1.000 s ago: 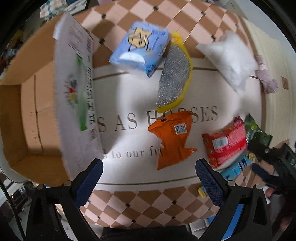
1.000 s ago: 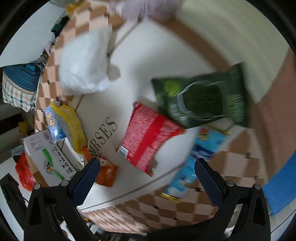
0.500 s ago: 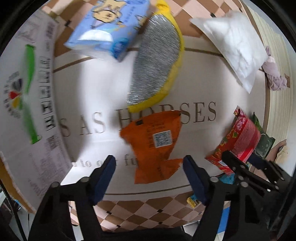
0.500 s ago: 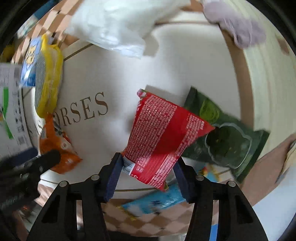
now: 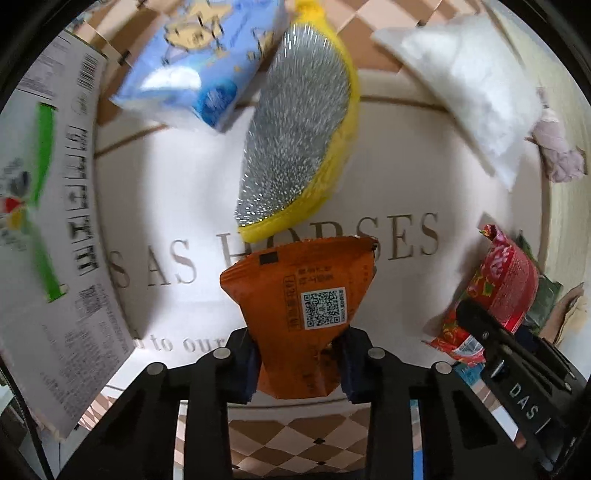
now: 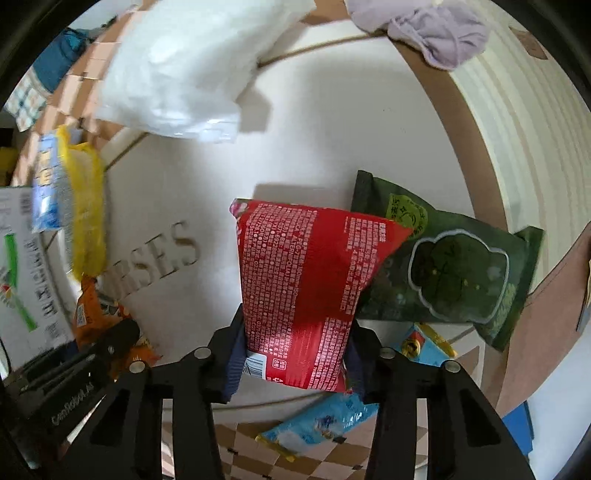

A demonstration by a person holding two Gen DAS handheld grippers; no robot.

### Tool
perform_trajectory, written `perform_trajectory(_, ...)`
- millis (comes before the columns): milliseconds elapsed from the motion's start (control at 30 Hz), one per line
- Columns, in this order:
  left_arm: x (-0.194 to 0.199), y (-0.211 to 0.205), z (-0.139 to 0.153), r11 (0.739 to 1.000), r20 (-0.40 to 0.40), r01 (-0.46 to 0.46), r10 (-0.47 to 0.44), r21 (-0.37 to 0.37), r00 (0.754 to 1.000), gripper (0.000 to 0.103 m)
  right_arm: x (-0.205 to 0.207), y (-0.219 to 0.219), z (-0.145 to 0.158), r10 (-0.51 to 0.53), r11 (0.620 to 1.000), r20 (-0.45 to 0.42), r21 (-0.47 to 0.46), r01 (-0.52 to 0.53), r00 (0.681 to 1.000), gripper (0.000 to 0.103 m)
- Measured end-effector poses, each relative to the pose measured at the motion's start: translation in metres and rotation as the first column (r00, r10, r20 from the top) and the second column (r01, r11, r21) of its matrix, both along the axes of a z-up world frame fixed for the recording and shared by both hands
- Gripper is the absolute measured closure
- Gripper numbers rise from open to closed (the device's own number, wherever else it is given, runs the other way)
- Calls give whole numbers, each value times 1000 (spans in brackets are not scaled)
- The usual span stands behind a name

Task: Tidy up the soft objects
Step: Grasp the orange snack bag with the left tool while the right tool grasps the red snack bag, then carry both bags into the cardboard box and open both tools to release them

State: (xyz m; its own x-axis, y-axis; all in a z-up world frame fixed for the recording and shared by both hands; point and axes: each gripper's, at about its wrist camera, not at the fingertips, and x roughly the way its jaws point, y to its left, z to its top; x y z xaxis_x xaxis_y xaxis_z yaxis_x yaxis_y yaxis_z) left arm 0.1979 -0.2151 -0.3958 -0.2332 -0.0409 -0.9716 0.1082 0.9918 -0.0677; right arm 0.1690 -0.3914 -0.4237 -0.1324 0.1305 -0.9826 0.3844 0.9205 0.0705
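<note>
My left gripper is shut on the near end of an orange snack packet lying on the white mat. My right gripper is shut on the near end of a red snack packet; that packet also shows at the right of the left wrist view. A yellow sponge with a silver scrub face, a blue tissue pack and a white pillow bag lie further back. A green packet lies partly under the red one.
An open cardboard box stands at the left, its printed flap close to the orange packet. A lilac cloth lies at the far right edge. A light blue packet lies under the right gripper. The checkered tablecloth runs along the near edge.
Both grippers moved down and forward onto the packets and closed: the left on the orange one, the right on the red one. Both were wide open a second ago.
</note>
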Motion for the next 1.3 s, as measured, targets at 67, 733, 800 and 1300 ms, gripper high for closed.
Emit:
perform_trajectory(67, -3, 3, 26, 1000, 43, 10, -9, -26, 999, 73, -10, 5, 19, 20, 1000, 34, 20, -21, 999, 56)
perform_trajectory(733, 55, 272, 177, 986, 220, -152, 164, -70, 962, 73, 46, 280, 213, 456, 828, 363, 161, -537, 813, 56)
perform_trajectory(800, 74, 295, 154, 984, 173, -161, 172, -77, 970, 73, 62, 311, 193, 472, 825, 336, 159, -543, 815, 56)
perform_trajectory(1300, 165, 331, 26, 983, -81, -73, 61, -165, 995, 72, 163, 400, 50, 475, 859, 173, 122, -498, 863, 56)
